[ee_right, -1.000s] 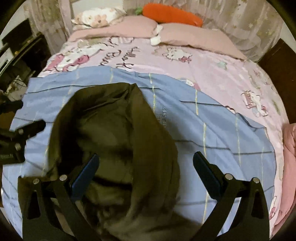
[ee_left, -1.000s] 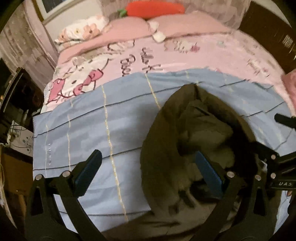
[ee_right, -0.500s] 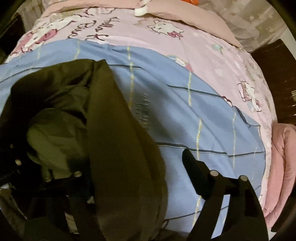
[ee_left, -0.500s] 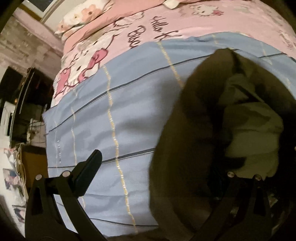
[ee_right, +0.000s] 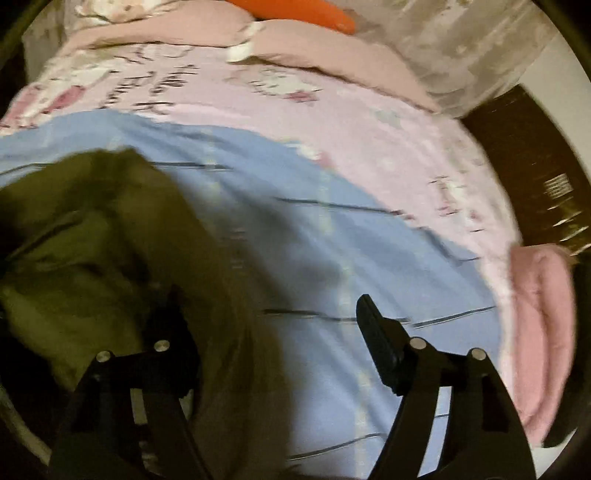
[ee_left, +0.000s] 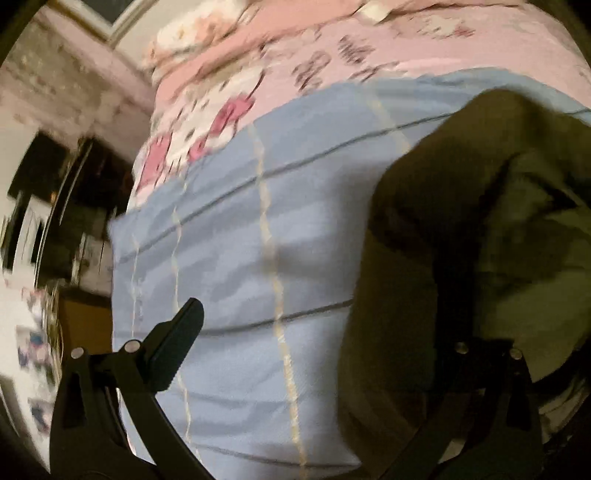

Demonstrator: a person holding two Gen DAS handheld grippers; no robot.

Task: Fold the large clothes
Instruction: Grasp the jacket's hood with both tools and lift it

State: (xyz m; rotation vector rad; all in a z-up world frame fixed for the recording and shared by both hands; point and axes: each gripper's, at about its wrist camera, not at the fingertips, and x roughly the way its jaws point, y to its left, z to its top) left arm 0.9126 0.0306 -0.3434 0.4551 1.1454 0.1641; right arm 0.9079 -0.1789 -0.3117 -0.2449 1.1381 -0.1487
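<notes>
A dark olive jacket (ee_left: 461, 229) lies bunched on a light blue striped sheet (ee_left: 236, 236) spread over the bed. In the left wrist view it fills the right side. My left gripper (ee_left: 314, 339) is open; its left finger (ee_left: 177, 343) shows over the sheet and its right finger is buried in the jacket's cloth. In the right wrist view the jacket (ee_right: 110, 243) fills the left side. My right gripper (ee_right: 273, 332) is open; its right finger (ee_right: 376, 339) is over the sheet (ee_right: 332, 258) and its left finger is in the jacket's folds.
A pink Hello Kitty bedspread (ee_right: 332, 107) covers the far bed, with pink pillows (ee_right: 166, 26) and an orange carrot cushion (ee_right: 306, 11). A pink blanket (ee_right: 539, 325) lies at the right edge. Dark furniture (ee_left: 74, 206) stands left of the bed, a dark headboard (ee_right: 532, 177) right.
Both grippers have pushed down and into the jacket, each with one finger now under its cloth. The views are blurred by motion, and the right gripper's view has tilted back up.
</notes>
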